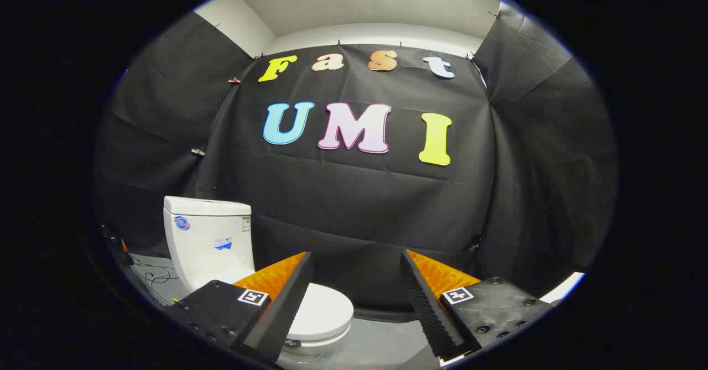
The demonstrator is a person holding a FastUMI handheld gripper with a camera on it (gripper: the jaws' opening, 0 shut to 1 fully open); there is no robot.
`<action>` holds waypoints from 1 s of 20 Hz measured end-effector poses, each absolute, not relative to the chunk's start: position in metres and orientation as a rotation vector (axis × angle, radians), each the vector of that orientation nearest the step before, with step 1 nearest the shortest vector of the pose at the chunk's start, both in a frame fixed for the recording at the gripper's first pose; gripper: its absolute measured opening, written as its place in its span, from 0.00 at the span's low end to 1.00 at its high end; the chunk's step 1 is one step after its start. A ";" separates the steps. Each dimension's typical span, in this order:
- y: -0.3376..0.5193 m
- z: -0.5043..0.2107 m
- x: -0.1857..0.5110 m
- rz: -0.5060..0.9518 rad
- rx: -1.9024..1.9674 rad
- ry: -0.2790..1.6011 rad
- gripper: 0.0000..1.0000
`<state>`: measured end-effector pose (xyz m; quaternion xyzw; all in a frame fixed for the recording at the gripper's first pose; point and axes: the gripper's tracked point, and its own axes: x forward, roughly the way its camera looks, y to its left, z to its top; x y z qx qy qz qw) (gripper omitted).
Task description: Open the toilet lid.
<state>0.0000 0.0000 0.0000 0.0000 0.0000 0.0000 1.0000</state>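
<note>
**Hovering tongs, toilet lid down**

Hanging above the floor, the tongs [357, 298] are spread wide with nothing between their fingers. A white toilet [221, 248] stands beyond them and off to the left, its tank [207, 232] backed toward the black cloth wall [354, 204]. The toilet lid [326, 312] lies flat and closed over the bowl, its long axis running from the tank out toward the tongs and slightly rightward, rounded front end nearest. The left finger [276, 309] crosses in front of the lid's near-left part; whether it touches I cannot tell. Loose cables [157, 276] lie on the grey floor [381, 339] left of the tank.
</note>
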 end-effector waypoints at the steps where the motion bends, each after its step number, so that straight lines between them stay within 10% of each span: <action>1: 0.000 0.000 0.000 0.002 -0.004 -0.002 0.98; 20: -0.001 -0.002 0.001 0.003 -0.009 0.009 0.98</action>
